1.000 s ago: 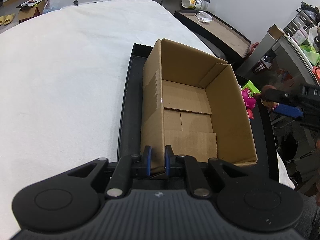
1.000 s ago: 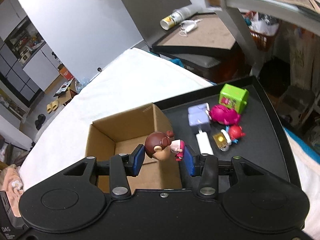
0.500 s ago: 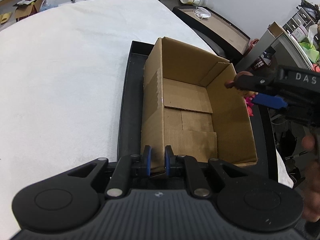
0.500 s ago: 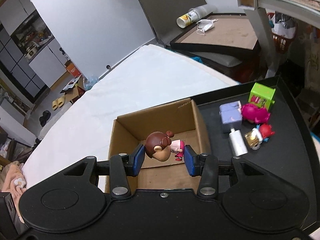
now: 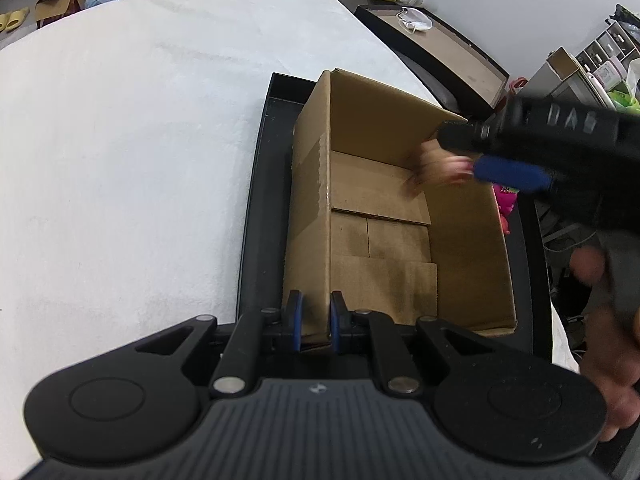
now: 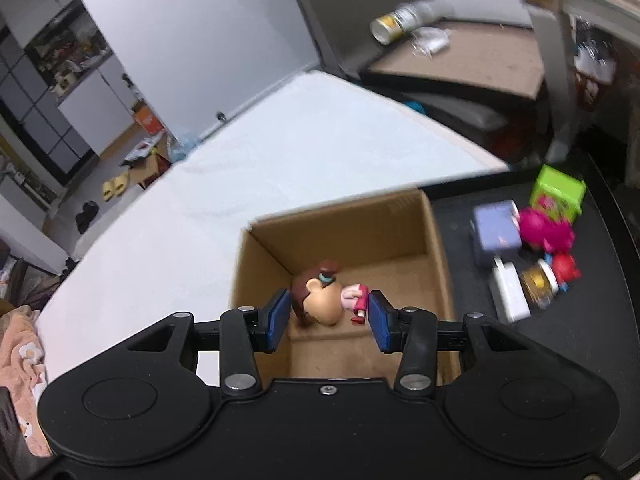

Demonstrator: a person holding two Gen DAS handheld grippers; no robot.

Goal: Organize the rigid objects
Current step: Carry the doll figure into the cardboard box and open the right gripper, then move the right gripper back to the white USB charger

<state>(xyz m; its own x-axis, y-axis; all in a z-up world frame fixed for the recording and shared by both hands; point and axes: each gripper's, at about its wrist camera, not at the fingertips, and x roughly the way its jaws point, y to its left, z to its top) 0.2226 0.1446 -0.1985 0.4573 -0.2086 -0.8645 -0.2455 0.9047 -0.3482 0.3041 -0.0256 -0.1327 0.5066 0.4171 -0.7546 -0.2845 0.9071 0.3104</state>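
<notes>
So the white-covered table is seen best from the left wrist view, with the black tray on it and the open cardboard box sitting in the tray's left part. Only the right wrist view shows what's been left on the tray beside the box: a green cube, a lilac block, a magenta toy, a white stick-shaped piece, a gold-topped little jar and a small red figure, all bunched close together. The left gripper is clamped tight on the box's near wall, right at the corner, jaws almost together. The right gripper is held over the box's open top, and its jaws have just been opening; a narrow gap can be seen on both sides of the brown-haired doll figure, which sits between the blue pads above the box floor, blurred in the left view.
</notes>
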